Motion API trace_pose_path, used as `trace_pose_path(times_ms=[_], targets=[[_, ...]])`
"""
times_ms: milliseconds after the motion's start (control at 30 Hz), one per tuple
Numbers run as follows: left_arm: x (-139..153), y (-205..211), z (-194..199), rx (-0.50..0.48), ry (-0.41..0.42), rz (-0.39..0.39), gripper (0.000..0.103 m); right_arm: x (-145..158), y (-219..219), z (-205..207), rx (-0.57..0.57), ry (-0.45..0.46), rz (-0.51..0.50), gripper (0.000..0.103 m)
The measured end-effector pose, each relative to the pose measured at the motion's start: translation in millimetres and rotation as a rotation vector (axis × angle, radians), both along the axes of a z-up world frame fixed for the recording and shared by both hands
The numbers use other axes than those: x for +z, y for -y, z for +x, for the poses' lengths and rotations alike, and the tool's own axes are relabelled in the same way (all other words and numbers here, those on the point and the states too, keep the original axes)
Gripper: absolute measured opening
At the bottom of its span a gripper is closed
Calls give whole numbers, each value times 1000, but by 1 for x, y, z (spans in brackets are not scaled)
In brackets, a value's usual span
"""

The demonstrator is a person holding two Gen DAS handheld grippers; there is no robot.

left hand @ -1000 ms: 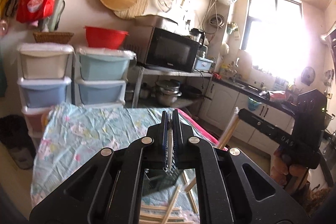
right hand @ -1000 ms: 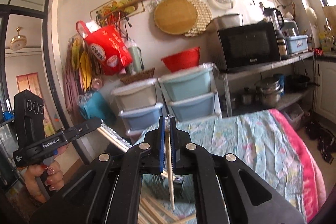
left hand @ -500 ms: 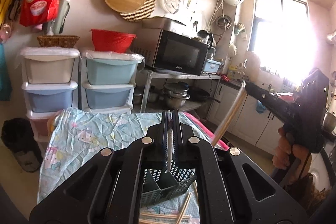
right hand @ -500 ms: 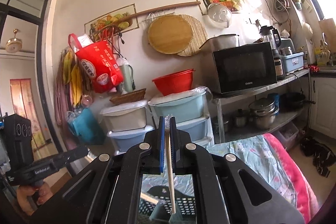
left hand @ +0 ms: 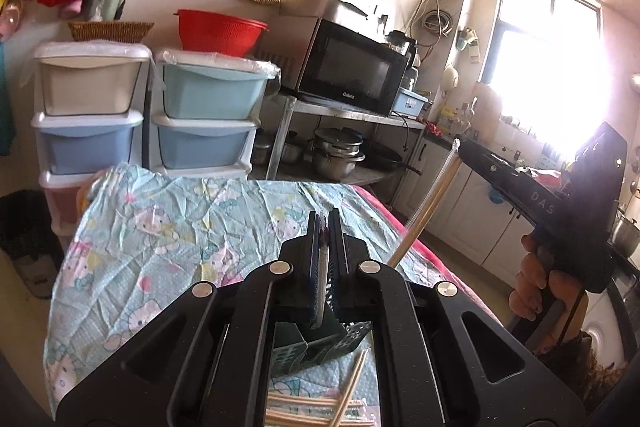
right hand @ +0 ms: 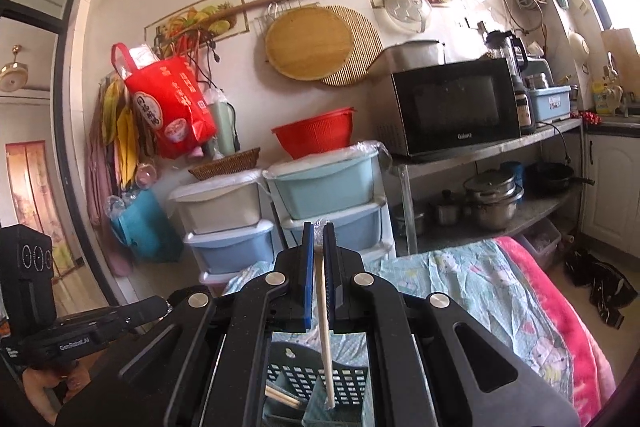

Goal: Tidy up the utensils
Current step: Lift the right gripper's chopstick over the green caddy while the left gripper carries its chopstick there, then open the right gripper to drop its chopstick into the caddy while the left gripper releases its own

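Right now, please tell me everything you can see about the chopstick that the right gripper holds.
The chopstick is a thin, pale stick that looks like wood or bamboo, with clear wrap at its top end. The right gripper is shut on it. It hangs almost upright, its lower tip inside the dark perforated utensil basket on the table.

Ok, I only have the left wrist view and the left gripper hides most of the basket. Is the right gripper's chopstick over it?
Observer: Past that. In the right wrist view the chopstick held by the right gripper has its lower tip down inside the basket, in a pale compartment.
Operator: Anything in the basket already?
Observer: Yes, a couple of loose chopsticks lean in the darker compartment to the left of that tip.
Operator: Are the right jaws shut on it?
Observer: Yes, both blue pads press against the stick, and its wrapped top end pokes out above them.
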State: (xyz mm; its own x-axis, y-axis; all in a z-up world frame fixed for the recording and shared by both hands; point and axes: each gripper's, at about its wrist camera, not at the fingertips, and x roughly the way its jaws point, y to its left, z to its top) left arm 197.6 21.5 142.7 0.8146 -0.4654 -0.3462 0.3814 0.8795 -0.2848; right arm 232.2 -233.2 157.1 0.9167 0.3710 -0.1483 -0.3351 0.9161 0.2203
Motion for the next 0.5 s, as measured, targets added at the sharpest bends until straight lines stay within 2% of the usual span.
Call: trace_pose_path(times_ms=[500], targets=[[-24,9,11,-11,-54,5,3,-34,-1,13,-21,-90,14,5]])
